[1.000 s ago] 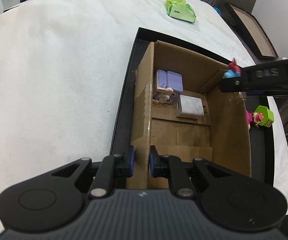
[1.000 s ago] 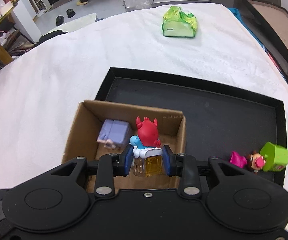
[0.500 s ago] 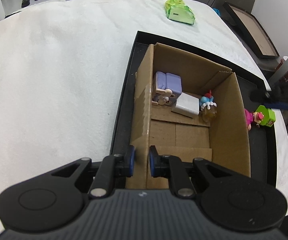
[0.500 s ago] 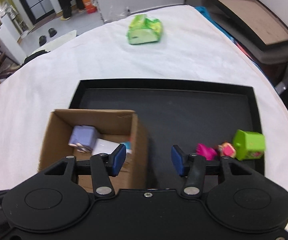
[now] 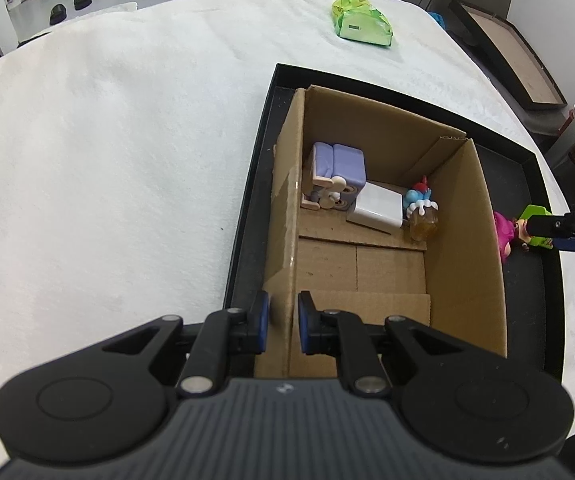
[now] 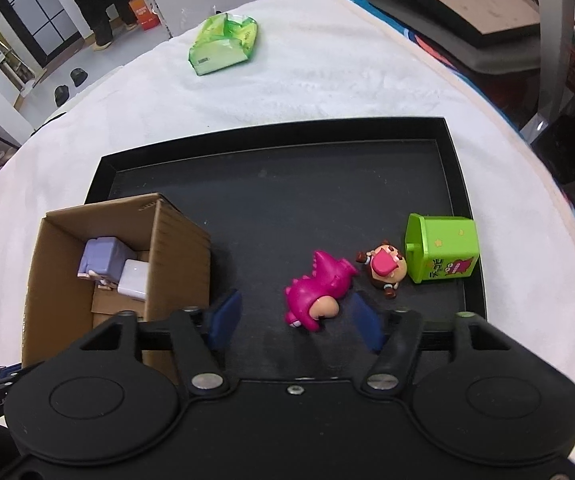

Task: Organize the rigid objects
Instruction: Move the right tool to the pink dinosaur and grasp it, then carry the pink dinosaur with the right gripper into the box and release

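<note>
Stowed in your brown cardboard box: lilac block toy, white cube, red-horned figure. Left gripper clamps its wall. Outstanding: pink dinosaur figure between right gripper's opening fingers, untouched; green box toy beyond.

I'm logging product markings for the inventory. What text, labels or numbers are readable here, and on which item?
"DA": white letters, cut off by the frame edge, on the black right tongs.
Green cube-shaped toy box: red printed characters, not legible.
Crumpled green plastic packet: white label, too small to read.
Cardboard box: none visible.
</note>
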A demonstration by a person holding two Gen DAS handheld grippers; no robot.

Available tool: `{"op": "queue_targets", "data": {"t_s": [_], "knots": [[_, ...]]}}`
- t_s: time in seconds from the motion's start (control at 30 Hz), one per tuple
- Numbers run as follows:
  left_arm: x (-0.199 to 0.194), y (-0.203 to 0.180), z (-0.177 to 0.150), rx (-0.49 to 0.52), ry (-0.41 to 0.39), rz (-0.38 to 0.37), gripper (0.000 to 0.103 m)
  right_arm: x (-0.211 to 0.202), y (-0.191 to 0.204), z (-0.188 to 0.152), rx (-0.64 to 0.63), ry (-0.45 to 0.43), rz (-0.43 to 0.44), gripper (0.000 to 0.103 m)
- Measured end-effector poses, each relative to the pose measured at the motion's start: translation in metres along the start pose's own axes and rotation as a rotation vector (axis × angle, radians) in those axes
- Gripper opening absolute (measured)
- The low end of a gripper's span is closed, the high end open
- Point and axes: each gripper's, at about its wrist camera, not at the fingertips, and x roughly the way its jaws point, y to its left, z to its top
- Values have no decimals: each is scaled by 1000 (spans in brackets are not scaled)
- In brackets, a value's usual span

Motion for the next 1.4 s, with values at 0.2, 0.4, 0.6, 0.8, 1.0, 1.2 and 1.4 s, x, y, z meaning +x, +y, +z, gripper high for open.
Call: {"op": "queue_targets", "data": {"t_s": [0.2,0.4,0.6,0.8,1.0,1.2,1.4], "knots": [[2,-4,1,5,-3,29,14,17,-15,-1,64,13,25,63],[4,-10,2,19,-1,58,14,40,-18,-5,104,36,36,63],[9,-15,4,17,14,88,14,58,-20,-1,125,44,23,63],[16,-18,8,7,29,113,14,79,-18,3,101,83,-32,59],[19,-22,12,3,38,132,14,77,-15,-1,54,100,-33,44],[20,-22,8,11,54,140,14,51,-7,-7,21,53,-8,44],[16,-19,8,7,46,134,14,27,7,-3,-10,33,5,44]]}}
